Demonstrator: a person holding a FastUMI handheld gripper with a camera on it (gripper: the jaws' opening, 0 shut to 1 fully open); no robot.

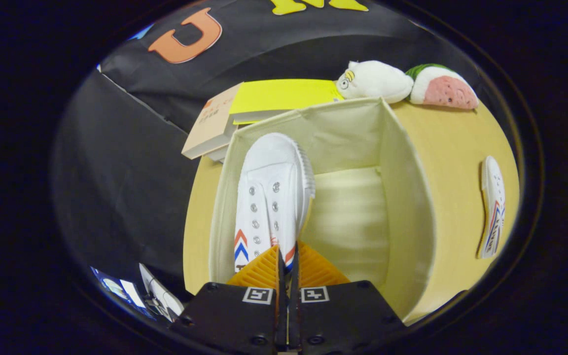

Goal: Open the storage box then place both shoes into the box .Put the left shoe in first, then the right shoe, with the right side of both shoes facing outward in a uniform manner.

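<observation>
A white canvas shoe (271, 197) hangs toe-down inside the open storage box (407, 197), held by its heel end. Its upper is smooth cloth with two rows of small metal eyelets, a rounded toe cap, a ribbed rubber strip along the sole edge, and red and blue chevrons near the heel. The gripper (289, 264) has its two fingers drawn nearly together, clamped on the thin heel rim of this shoe, with only a sliver of fabric showing between the ridged pads.

The box is a soft-sided cube of pale cream fabric, its walls slightly slack and its top rim a folded seam. The shoe lies close against the box's left wall, toe pointing to the far wall; to the shoe's right the box floor is bare, leaving wide room across to the right wall.

The box stands on a light wooden table (456, 148) with a smooth surface. Well apart from the box, to its right near the table's edge, the second shoe (492, 207) lies on its side, white with the same chevrons. Beyond the box's far wall rest a yellow book (279, 96) atop a tan book (210, 130), the stack just touching the box's far left corner. Beside them, behind the far right corner, sit two plush toys: a white one (375, 80) and a pink-and-green one (444, 88), side by side.
</observation>
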